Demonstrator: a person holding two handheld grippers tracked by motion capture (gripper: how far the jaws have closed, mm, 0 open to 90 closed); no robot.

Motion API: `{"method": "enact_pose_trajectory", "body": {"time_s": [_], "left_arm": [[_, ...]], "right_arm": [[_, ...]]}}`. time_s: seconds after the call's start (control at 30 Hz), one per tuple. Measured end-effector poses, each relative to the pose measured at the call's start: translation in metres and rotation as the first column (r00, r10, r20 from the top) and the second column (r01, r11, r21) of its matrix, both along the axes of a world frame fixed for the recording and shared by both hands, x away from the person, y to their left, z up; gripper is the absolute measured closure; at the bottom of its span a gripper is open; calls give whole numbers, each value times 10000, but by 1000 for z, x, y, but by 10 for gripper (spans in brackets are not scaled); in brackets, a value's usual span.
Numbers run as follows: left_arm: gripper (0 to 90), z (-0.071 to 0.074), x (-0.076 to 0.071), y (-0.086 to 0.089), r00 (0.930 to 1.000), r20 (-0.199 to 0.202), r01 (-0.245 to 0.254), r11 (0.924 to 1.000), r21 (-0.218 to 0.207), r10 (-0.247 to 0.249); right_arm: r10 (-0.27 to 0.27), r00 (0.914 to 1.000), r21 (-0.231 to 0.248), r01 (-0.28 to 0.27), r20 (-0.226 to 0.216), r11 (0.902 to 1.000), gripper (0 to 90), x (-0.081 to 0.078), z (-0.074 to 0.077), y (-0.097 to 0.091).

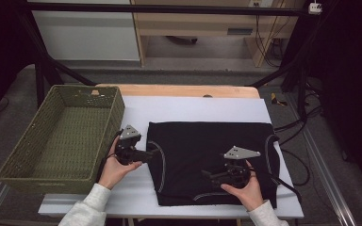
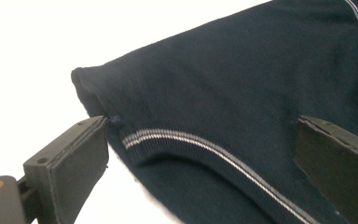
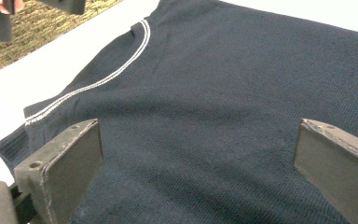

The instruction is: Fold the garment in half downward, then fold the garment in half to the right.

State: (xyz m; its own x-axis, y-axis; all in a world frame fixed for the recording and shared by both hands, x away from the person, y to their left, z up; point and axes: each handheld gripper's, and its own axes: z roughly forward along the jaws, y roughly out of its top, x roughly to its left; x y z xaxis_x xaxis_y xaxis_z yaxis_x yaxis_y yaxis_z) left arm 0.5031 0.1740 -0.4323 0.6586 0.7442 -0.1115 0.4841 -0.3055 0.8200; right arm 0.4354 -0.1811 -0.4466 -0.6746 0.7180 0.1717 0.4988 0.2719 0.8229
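We are working on a dark sweater (image 1: 207, 155) that lies flat on the white sheet (image 1: 193, 106) over the table, just right of the green woven basket (image 1: 61, 136). Its thin pale stripe (image 2: 205, 144) runs near the folded edge.

Our left gripper (image 1: 153, 153) sits at the sweater's left edge. Its jaws are spread wide, one on each side of that edge, so we think it is lined up to pinch the cloth there (nothing is pinched yet).

Our right gripper (image 1: 207, 174) hovers over the near part of the sweater, jaws wide apart too, holding nothing. It points along the cloth toward the basket, likely ready to help fold or lift.

The basket looks empty, maybe waiting for the sweater.
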Motion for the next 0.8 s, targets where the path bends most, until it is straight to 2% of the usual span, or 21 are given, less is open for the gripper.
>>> {"method": "enact_pose_trajectory", "body": {"time_s": [0.17,0.37,0.47,0.6,0.73,0.8], "left_arm": [[29,-1,13,-4,9995,-53,-295,9995,139,296],[31,-4,33,-7,9960,-148,-877,9958,267,881],[32,-8,43,-7,9919,-253,-1236,9917,345,1245],[56,-13,55,-7,9894,-425,-1374,9897,412,1392],[88,-16,66,-7,9855,-252,-1644,9818,953,1675],[110,-19,72,-5,9817,-336,-1841,9793,847,1874]], "right_arm": [[43,10000,-58,-43,-78,10000,22,-3,0,3],[132,9999,-108,-132,-16,9999,22,-4,0,7],[121,9999,-92,-121,-30,9999,22,-5,0,8],[171,9998,-121,-172,-34,9998,22,-5,0,10],[195,9998,-144,-196,-56,9997,22,-5,-1,12],[190,9998,-201,-192,-77,9996,22,-5,-2,12]]}}
